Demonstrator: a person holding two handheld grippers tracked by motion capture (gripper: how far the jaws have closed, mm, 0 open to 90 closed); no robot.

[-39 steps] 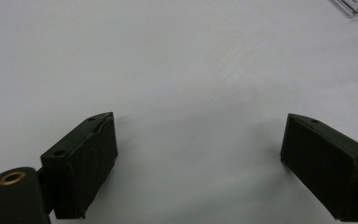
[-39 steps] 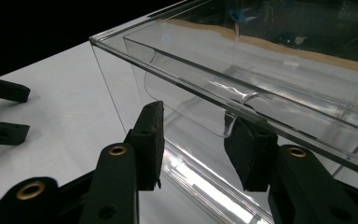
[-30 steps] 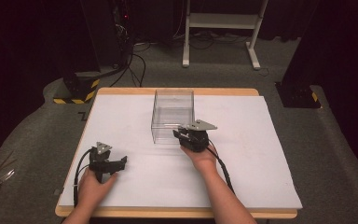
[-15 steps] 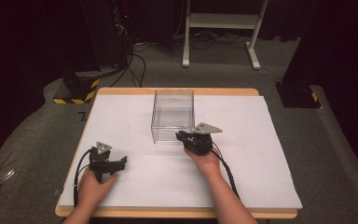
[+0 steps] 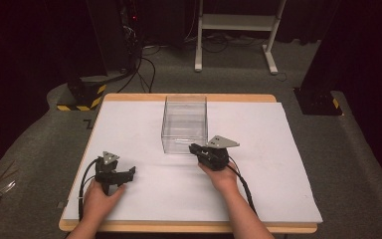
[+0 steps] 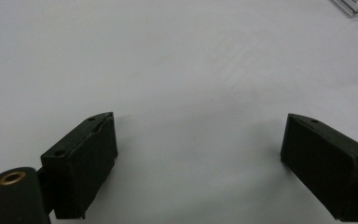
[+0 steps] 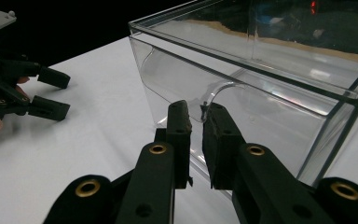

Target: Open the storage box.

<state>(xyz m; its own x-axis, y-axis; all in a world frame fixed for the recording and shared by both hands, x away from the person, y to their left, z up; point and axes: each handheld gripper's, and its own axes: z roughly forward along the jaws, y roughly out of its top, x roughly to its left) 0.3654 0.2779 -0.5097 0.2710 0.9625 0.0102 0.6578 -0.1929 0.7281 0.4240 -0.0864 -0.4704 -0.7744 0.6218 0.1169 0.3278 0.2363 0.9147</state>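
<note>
- While the clear plastic box [image 5: 184,124] stands upright on the white sheet [image 5: 278,164] that covers the table [image 5: 179,227], it serves as the landmark for everything else.
- Just at the box's near wall, toward its right corner, sits the right gripper [image 5: 195,149], held in the person's right hand [image 5: 222,174].
- Its jaws have just been closing and now stand nearly together (a narrow slit remains between them in the right gripper view).
- Seen along those jaws, the right gripper [image 7: 196,122] has its tips right at a small clear curved handle [image 7: 216,91] on the box's [image 7: 261,79] wall; the foot of the handle sits at the slit, but whether the pads actually press on it I cannot tell.
- Well apart from the box, to its near left, the left gripper [image 5: 129,173] rests low over the sheet in the left hand [image 5: 99,199].
- Its jaws stand wide apart with nothing but bare white sheet [image 6: 191,70] between them in the left gripper view.
- A corner of the box [image 6: 356,7] peeks in at the top right of that view.
</note>
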